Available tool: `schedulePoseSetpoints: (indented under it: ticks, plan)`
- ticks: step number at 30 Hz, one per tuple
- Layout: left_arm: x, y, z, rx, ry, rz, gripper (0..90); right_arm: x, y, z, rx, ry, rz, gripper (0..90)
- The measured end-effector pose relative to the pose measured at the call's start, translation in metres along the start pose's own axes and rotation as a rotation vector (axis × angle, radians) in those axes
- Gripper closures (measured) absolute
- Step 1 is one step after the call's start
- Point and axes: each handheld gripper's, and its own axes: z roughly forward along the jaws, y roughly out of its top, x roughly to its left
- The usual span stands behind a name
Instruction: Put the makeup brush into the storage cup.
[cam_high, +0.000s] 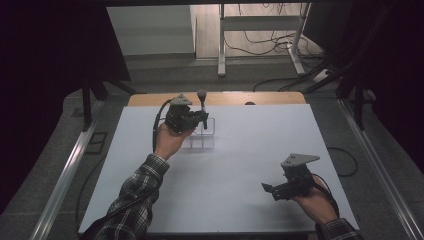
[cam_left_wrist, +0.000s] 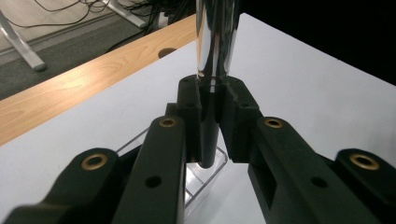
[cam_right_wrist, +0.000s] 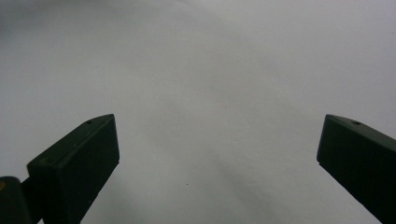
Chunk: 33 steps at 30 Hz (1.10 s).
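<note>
A brush-like tool (cam_high: 202, 97) stands upright, with a rounded grey head on top, a chrome sleeve (cam_left_wrist: 215, 42) and a black shaft (cam_left_wrist: 208, 140) below. My left gripper (cam_high: 204, 118) (cam_left_wrist: 212, 93) is shut on that shaft. The shaft's lower end hangs just over a clear plastic compartment box (cam_high: 202, 140) (cam_left_wrist: 201, 182) on the white table. My right gripper (cam_high: 270, 189) (cam_right_wrist: 217, 154) is held near the table's front right, jaws wide open with nothing between them, over bare white surface.
The white table top (cam_high: 240, 165) ends at a wooden strip (cam_high: 270, 98) along the back, with a round hole (cam_left_wrist: 166, 52) in it. Metal rails run along both sides. Table legs and cables (cam_high: 260, 42) lie on the floor behind.
</note>
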Motion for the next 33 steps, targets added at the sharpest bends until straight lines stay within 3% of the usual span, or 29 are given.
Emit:
schedulePoseSetpoints:
  ticks: [17, 33]
  plan:
    - [0.002, -0.006, 0.014, 0.01, 0.042, -0.001, 78.9, 0.001, 0.0, 0.001, 0.004, 0.004, -0.006, 0.0]
    - [0.0, -0.018, 0.027, 0.016, 0.046, -0.009, 78.9, 0.001, 0.0, 0.001, 0.008, 0.004, -0.011, 0.0]
